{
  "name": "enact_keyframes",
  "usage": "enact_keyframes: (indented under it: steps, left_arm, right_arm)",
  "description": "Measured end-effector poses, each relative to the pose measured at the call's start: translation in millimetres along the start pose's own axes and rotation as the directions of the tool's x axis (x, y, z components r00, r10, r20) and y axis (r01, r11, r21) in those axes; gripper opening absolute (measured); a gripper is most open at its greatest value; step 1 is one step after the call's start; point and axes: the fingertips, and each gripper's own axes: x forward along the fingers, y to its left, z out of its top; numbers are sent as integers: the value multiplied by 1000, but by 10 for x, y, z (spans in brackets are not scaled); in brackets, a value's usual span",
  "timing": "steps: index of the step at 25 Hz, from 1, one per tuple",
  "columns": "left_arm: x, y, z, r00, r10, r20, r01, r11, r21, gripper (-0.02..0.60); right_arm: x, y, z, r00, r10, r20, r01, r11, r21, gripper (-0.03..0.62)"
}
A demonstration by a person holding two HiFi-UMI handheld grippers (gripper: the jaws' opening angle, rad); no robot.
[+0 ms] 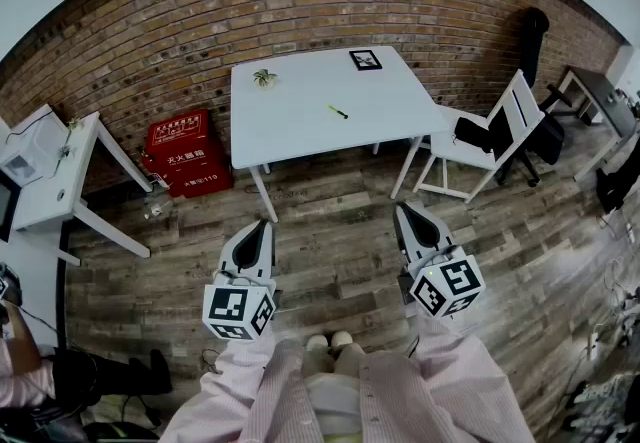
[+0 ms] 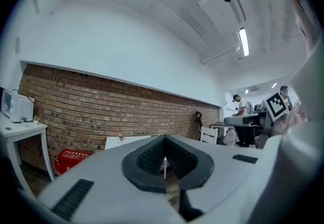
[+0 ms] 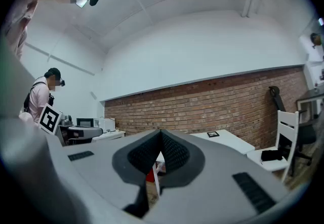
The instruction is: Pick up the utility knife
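The utility knife [image 1: 338,112] is showing only as a small yellowish sliver with a dark end in the head view, too small for its blade or slider to be made out. It is lying near the middle of the white desk [image 1: 290,126], a little toward the right edge. It is sitting apart from the framed marker card [image 1: 365,59] at the far right corner and from a small sprig-like object [image 1: 265,78] near the far left corner, which is too tiny to identify.

In both gripper views the grippers' own grey bodies are filling the lower half and blocking most of the desk. The left gripper view is giving just a strip of desk top to the left of its fingers [image 2: 152,156]. The right gripper view is giving a strip to the right of its fingers [image 3: 174,154], with the card on it. The knife is not coming through in either. The person's pink sleeves [image 1: 250,386] are running off the bottom edge of the head view.

The left gripper [image 1: 263,227] and the right gripper [image 1: 404,211] are hanging level over the wooden floor [image 1: 335,231], short of the desk's near edge. The knife is lying beyond them, between their two lines and well apart from both. Each pair of fingers is pressing together tip to tip, holding nothing.
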Motion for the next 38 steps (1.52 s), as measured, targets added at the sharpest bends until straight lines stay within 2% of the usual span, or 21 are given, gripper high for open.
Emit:
enact_keyframes:
  steps: [21,29,34,38]
  left_arm:
    - [187,-104,-83,1000,24,-15,-24,1000,-10,-9]
    - [301,-173,-116,999,30,-11,-30,999,-24,-8]
    - [349,-254,-132,999,32,-11,-33,999,-30,-8]
    - [373,-273,-140,999,36,-18,-37,999,-30,-8]
  right_arm:
    - [40,-275,-41,1000,7,12,-7,1000,22,3]
    - [83,-391,-120,1000,17,-15,-17,1000,15,6]
    - [75,-502,-140,1000,14,-20,-13,999,29,75]
    - [79,-540,-143,1000,12,-21,-11,999,42,105]
